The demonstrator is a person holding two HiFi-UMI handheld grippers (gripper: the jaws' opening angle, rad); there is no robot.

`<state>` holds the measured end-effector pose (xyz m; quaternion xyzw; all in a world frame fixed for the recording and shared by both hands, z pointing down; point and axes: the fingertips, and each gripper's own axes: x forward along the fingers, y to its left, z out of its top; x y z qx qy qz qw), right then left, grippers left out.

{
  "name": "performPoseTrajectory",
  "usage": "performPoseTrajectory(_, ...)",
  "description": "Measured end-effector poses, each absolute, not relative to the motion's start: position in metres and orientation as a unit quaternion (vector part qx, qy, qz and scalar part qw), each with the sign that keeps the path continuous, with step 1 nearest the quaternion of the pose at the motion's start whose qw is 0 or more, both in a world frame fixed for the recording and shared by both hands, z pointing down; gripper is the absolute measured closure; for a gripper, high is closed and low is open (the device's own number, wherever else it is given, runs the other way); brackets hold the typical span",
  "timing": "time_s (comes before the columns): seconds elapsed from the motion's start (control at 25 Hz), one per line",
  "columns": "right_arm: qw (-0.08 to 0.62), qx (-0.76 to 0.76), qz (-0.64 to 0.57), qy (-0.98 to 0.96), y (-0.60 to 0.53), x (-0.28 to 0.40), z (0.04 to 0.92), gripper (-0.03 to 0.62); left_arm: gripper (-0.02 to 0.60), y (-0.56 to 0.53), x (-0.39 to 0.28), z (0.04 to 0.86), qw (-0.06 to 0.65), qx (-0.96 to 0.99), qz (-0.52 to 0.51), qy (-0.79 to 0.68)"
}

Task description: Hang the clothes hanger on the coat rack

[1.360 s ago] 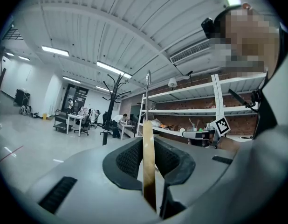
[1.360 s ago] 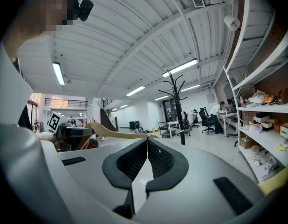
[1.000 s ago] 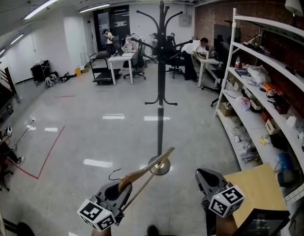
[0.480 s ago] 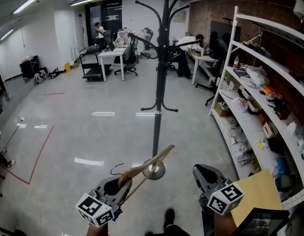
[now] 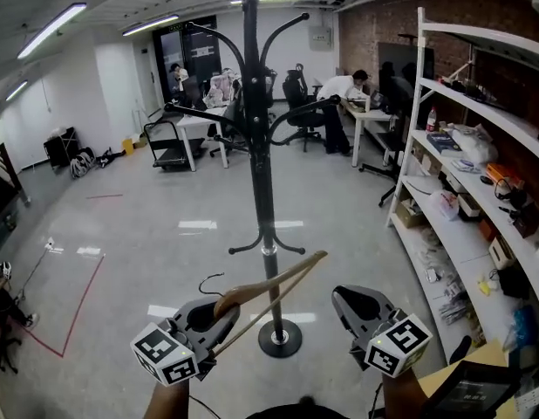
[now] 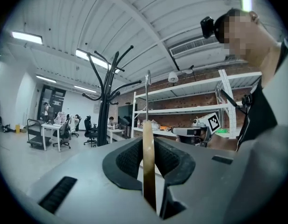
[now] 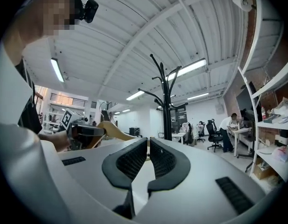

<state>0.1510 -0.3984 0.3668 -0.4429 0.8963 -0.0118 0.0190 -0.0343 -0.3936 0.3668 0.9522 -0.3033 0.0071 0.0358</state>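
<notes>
Hanger [image 5: 252, 291] is gripped, in the head view, by the left gripper [image 5: 213, 321], before the rack [image 5: 256, 164]. In the left gripper view it is pinched upright between the jaws. In the right gripper view the right gripper [image 7: 147, 148] is narrowed on nothing.

Probably an office-workshop: desks [image 5: 189, 126], swivel chairs [image 5: 303, 103], stocked shelving [image 5: 417, 120].

text: none legible | numbers/brands: none | signs: black-and-white square markers [image 5: 167, 362] on left gripper [image 5: 226, 311] and right gripper [image 5: 345, 299], no letters | right shelf [image 5: 417, 112]: print too small
</notes>
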Motion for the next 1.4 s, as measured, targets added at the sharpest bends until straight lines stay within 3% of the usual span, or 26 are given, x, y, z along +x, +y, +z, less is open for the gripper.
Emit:
performPoseTrajectory(0.6,0.034,-0.445,0.025,0.894,-0.526,0.154,0.321,0.586,0.529,-0.541,0.003,0.305,-0.008,0.973,0.036,-0.228)
performPoseTrajectory(0.96,0.017,-0.45,0.03,0.892,-0.569,0.133,0.318,0.586,0.529,-0.614,0.016,0.3,0.0,0.984,0.031,-0.174)
performPoseTrajectory(1.4,0.013,-0.478,0.024,0.878,-0.586,0.143,0.326,0.586,0.529,-0.65,0.042,0.32,-0.013,0.988,0.107,-0.111)
